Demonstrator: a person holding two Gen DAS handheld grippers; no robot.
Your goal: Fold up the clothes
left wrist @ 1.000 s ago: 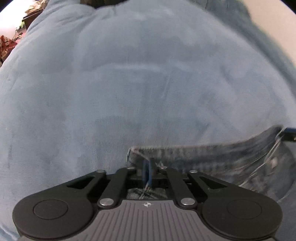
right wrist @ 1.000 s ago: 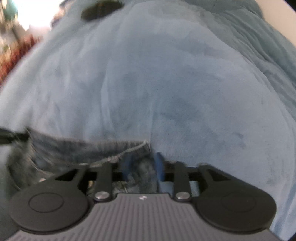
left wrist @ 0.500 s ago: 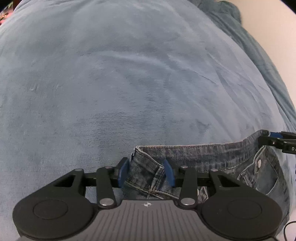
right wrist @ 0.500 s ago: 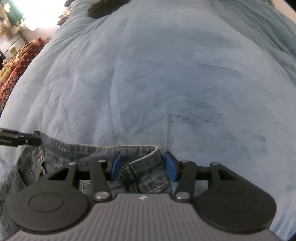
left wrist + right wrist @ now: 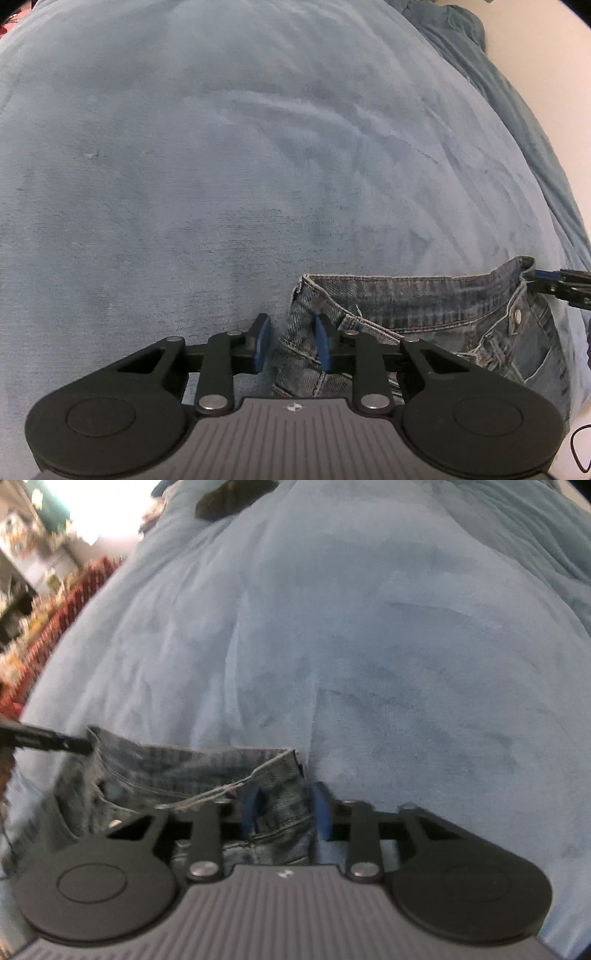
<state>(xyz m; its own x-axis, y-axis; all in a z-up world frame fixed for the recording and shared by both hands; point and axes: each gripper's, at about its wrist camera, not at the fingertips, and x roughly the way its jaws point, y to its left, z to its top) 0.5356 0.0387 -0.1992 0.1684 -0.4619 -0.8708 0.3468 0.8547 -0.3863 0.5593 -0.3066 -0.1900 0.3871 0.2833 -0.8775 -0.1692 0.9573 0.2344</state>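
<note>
Blue denim jeans [image 5: 424, 302] lie on a light blue plush blanket [image 5: 221, 166], waistband toward the far side. My left gripper [image 5: 291, 345] straddles the waistband's left corner; its jaws are closing, and a gap still shows beside the left pad. In the right wrist view the jeans [image 5: 166, 771] are blurred. My right gripper [image 5: 284, 812] straddles the opposite corner, jaws also closing, denim between the pads but not visibly pinched. Each gripper shows in the other's view: the right gripper's fingers [image 5: 554, 284] and the left gripper's fingers [image 5: 44, 740].
The blanket [image 5: 406, 646] stretches far ahead of both grippers. A cream wall [image 5: 535, 74] borders it on the right. A dark object [image 5: 229, 498] lies at its far end, and red patterned fabric [image 5: 55, 627] and room clutter sit beyond the left edge.
The left jaws let go of the waistband, spread wide, then narrowed again. The right jaws widened, then narrowed. Both grippers sank and the jeans now rest flat on the blanket.
</note>
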